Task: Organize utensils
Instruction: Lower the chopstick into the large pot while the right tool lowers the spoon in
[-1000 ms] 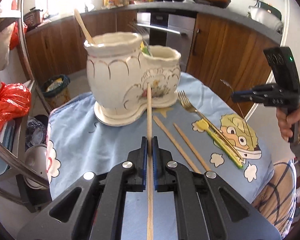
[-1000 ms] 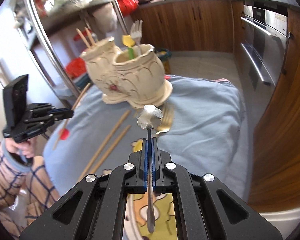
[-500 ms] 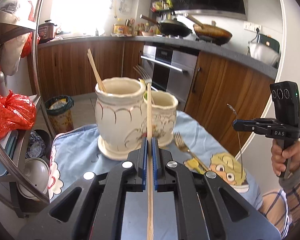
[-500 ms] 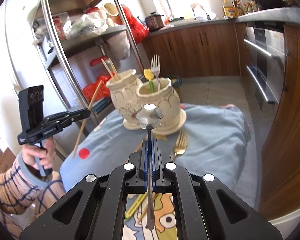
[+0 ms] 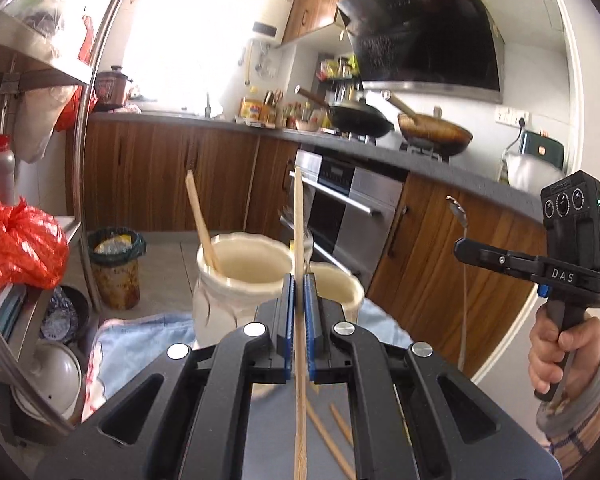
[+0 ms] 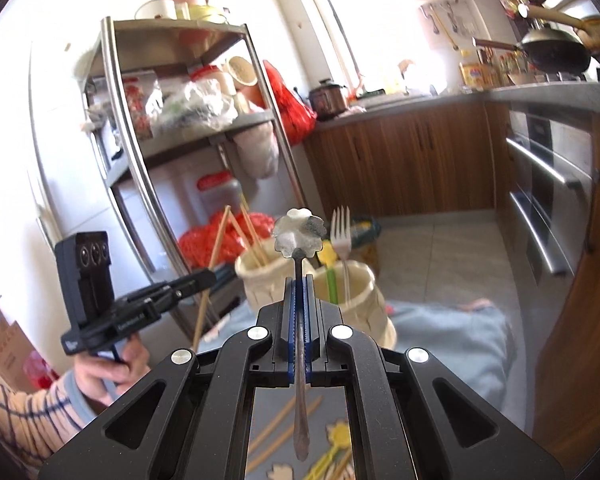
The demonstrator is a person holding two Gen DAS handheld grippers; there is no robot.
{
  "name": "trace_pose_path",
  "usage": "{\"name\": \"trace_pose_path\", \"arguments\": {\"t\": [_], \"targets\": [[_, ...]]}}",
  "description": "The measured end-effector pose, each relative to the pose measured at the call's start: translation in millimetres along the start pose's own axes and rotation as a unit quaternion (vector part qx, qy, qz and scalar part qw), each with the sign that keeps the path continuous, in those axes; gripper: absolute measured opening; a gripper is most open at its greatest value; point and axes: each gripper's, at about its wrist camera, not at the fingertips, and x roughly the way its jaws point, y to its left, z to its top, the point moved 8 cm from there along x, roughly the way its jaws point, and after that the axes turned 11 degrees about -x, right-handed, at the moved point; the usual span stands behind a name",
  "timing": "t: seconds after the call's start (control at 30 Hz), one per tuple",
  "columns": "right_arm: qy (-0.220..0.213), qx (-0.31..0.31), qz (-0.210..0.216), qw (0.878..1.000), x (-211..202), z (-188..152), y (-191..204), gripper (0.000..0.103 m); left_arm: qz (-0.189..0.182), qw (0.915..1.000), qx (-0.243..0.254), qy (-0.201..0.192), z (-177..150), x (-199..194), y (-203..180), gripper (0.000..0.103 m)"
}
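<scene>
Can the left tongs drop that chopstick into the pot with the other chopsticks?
Probably yes. The left tongs grip the chopstick just above the pot, whose mouth is open, with one chopstick leaning at its far-left side. Nothing blocks the way.

Both raised since a second ago: left gripper [image 5: 299, 320] with clamped chopstick [image 5: 298, 240], tip now above the rim of the ceramic holder [image 5: 236, 280]; right gripper [image 6: 299, 320] with clamped spoon [image 6: 299, 236], lifted clear of the tablecloth [image 6: 452, 332], bowl above holder rims.
</scene>
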Motion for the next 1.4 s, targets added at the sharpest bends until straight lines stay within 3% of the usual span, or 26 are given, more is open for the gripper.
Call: {"name": "trace_pose_path", "arguments": {"t": [0.4, 0.73, 1.0, 1.13, 1.4], "targets": [[-0.033, -0.018, -0.03, 0.999, 45.3, 29.1, -16.2, 0.004, -0.009, 0.9967, -0.01, -0.08, 56.7, 17.6, 0.8, 0.004], [-0.077, -0.009, -0.042, 0.996, 56.0, 56.1, -25.4, 0.004, -0.016, 0.9932, -0.014, -0.114, 81.5, 37.3, -0.7, 0.005], [-0.098, -0.03, -0.089, 0.991, 66.2, 66.8, -26.8, 0.004, -0.01, 0.9854, -0.027, -0.168, 105.3, 35.6, 9.2, 0.004], [-0.086, -0.038, -0.101, 0.99, 80.1, 59.7, -30.0, 0.004, -0.003, 0.9819, -0.036, -0.186, 96.5, 43.5, 18.7, 0.004], [-0.036, -0.056, -0.103, 0.992, 105.9, 31.2, -27.0, 0.004, 0.026, 0.9868, 0.001, -0.16, 64.6, 60.8, 10.5, 0.005]]}}
